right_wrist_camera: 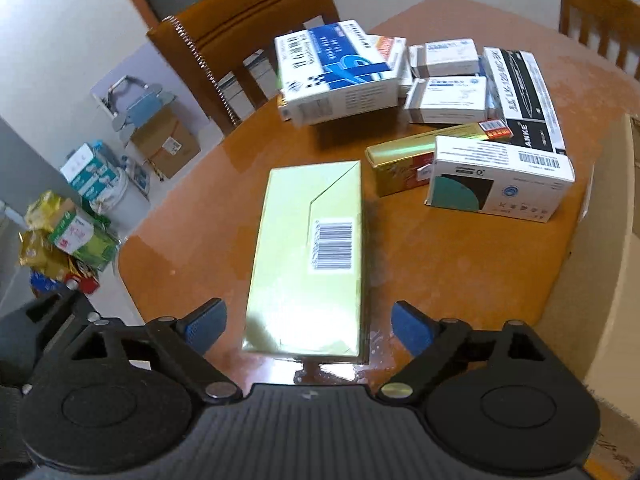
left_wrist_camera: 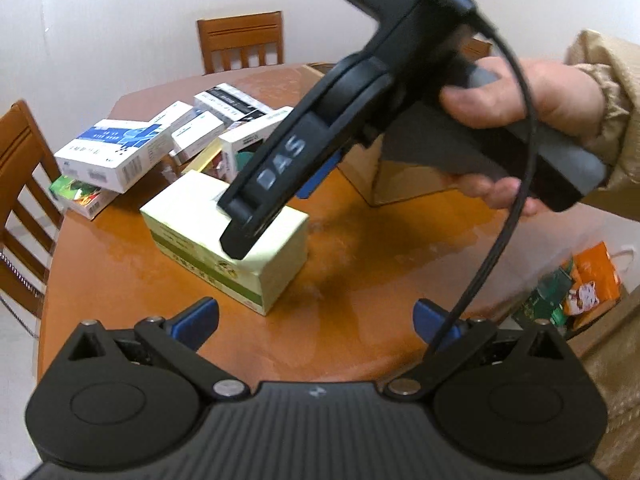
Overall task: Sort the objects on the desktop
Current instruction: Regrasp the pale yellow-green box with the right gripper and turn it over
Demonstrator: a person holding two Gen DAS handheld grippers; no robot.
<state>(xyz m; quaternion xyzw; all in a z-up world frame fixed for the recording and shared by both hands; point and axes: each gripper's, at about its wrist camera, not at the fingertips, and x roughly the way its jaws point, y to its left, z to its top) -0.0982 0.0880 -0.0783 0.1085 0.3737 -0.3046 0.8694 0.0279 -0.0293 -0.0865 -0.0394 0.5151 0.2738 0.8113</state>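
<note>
Right claw (right_wrist_camera: 308,326): fingers apart, straddling the pale green box (right_wrist_camera: 308,256) lying on the surface (right_wrist_camera: 440,280), pads clear. Left wrist view alone shows the hand (left_wrist_camera: 520,120) holding it; left claw (left_wrist_camera: 316,324) spread, empty.

One pale green box (right_wrist_camera: 308,256), one gold box (right_wrist_camera: 400,168), six white boxes (right_wrist_camera: 340,76), two chairs (left_wrist_camera: 242,40), one table (right_wrist_camera: 460,280)
</note>
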